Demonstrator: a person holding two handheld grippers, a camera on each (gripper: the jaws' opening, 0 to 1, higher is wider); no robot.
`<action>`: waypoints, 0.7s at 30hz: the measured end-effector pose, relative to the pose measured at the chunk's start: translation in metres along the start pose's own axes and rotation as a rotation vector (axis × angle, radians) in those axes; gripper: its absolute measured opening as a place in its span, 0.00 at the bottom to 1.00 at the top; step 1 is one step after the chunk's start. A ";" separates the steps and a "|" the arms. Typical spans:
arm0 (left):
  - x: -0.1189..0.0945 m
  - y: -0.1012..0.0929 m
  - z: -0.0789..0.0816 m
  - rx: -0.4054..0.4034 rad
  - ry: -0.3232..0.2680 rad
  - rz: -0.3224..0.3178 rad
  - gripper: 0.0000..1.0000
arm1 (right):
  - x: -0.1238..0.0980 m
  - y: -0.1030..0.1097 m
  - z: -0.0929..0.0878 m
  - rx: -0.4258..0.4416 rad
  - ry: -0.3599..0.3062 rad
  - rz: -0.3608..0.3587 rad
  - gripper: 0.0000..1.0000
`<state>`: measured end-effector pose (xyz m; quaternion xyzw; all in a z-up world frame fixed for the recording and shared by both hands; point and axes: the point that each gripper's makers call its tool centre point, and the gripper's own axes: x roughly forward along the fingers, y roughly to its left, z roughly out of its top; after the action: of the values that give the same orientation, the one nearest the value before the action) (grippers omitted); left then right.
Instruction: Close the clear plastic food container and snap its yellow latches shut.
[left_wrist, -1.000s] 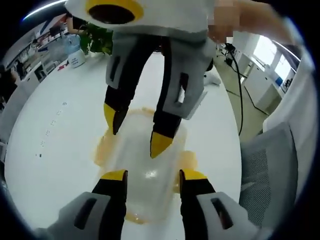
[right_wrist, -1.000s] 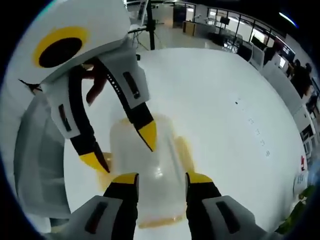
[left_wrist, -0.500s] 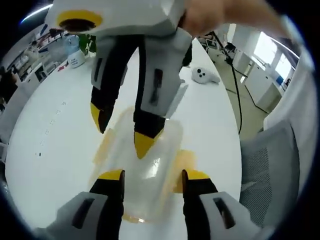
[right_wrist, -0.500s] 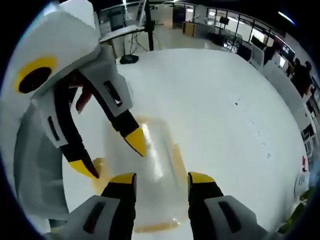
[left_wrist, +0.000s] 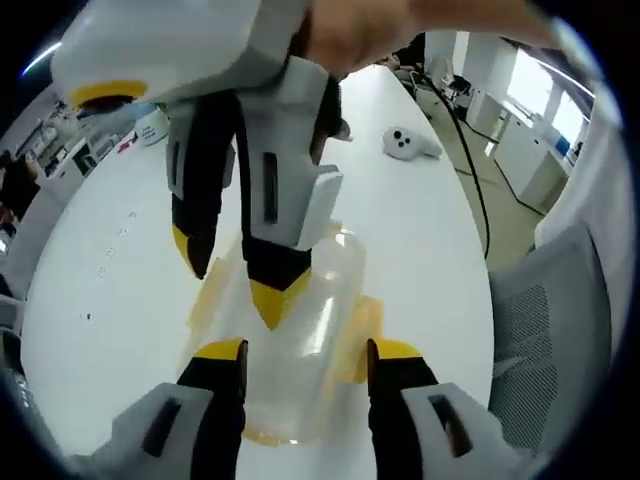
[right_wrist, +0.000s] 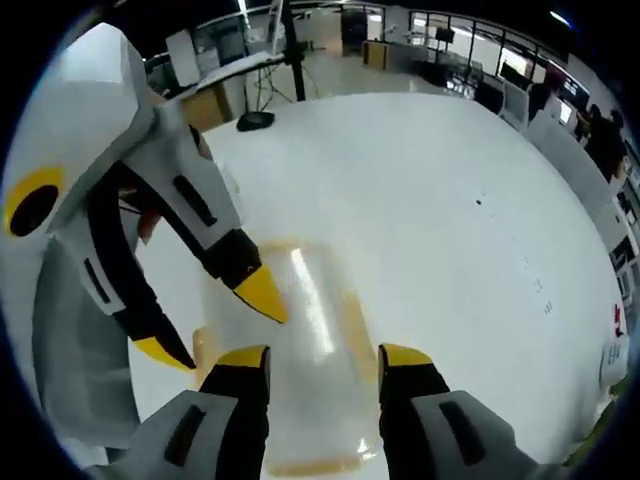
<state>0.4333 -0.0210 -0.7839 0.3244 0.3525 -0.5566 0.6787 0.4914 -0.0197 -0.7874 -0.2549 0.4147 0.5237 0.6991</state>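
Left gripper view: clear rectangular container (left_wrist: 300, 340), yellow latches (left_wrist: 362, 325).

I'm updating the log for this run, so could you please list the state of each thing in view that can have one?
clear container: lid on, resting on the white table.
yellow latches: flared outward, not snapped.
left gripper: open, jaws astride the container.
right gripper: open, jaws over the lid.
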 end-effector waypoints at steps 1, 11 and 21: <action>0.000 0.000 0.000 0.006 0.001 0.004 0.49 | 0.000 0.000 0.001 0.002 -0.004 0.001 0.43; 0.002 0.001 0.000 0.011 -0.005 0.059 0.47 | 0.003 0.001 0.001 0.018 0.003 0.044 0.43; 0.003 0.001 -0.001 0.031 -0.005 0.088 0.47 | 0.005 0.002 0.001 0.023 0.011 0.078 0.43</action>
<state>0.4344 -0.0214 -0.7871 0.3488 0.3273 -0.5323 0.6985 0.4903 -0.0150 -0.7912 -0.2333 0.4344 0.5442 0.6788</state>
